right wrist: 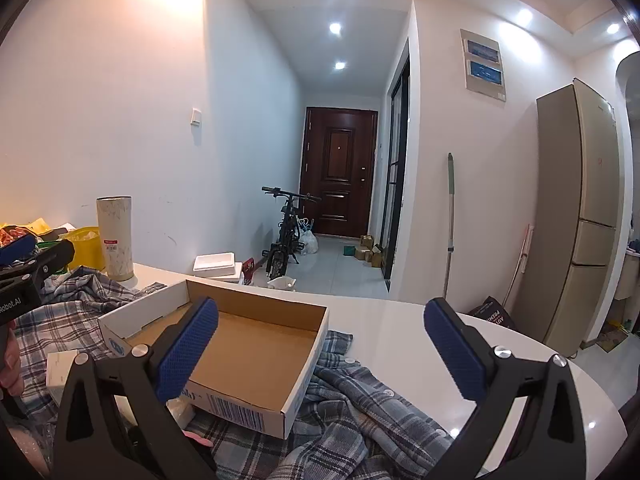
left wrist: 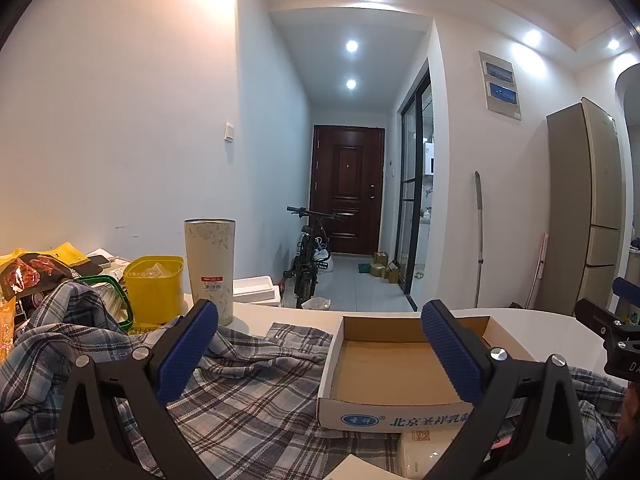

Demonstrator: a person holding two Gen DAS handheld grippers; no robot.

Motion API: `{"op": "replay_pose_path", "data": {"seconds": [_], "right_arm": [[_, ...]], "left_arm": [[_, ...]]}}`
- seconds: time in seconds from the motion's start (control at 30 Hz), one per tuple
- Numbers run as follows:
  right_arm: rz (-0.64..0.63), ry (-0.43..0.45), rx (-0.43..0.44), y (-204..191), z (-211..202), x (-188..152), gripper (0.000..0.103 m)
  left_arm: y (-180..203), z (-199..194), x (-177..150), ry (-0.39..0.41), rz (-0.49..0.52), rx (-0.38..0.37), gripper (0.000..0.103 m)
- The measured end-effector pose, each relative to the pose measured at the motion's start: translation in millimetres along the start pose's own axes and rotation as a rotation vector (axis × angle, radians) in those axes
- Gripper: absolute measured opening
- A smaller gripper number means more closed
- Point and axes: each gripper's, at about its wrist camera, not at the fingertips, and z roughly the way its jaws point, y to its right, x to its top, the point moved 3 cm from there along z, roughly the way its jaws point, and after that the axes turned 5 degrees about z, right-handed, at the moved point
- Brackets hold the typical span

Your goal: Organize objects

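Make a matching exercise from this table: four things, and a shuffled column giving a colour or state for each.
Things:
1. cardboard box
2. shirt
3. tub
4. canister

Descriptions:
A. yellow
B. open-topped, nothing inside
C. tall, upright, with a red price sticker
D. plaid, crumpled across the table

Pairs: 1-B, 2-D, 3-A, 4-C

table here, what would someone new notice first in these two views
Probably the empty cardboard box, lying open on a rumpled plaid shirt in the middle of the white table. Next the clutter at the table's left end: a tall pale canister beside a yellow tub and snack packets. Both grippers, left and right, are open and hold nothing.
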Motion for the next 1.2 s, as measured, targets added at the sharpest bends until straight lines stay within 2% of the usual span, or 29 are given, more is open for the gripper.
{"op": "replay_pose_path", "data": {"seconds": [0.67,1.0,1.07,1.2], "right_arm": [[-0.007,-0.018,0.003,-0.5,1.9,-2.8,0.103],[-0.008,-0.007,0.004,-0.3,1.1,-1.4,0.103],[-0.011,0.007,0.001,-0.6,-0.4,0.5,0.103],[-0.042,0.097,-0.016,-6.3,-11.4,9.4,0.103]], "left_arm": [[1.7,2.3,-1.5,-0.001,0.014,-0.008,0.103],[8.1,-9.7,1.9,0.075,0.059,-0.001,0.103],[8.0,-12.4,3.8,0.094,0.060,0.010,0.103],[10.2,-19.7,8.9,0.120,0.096,0.057,0.103]]}}
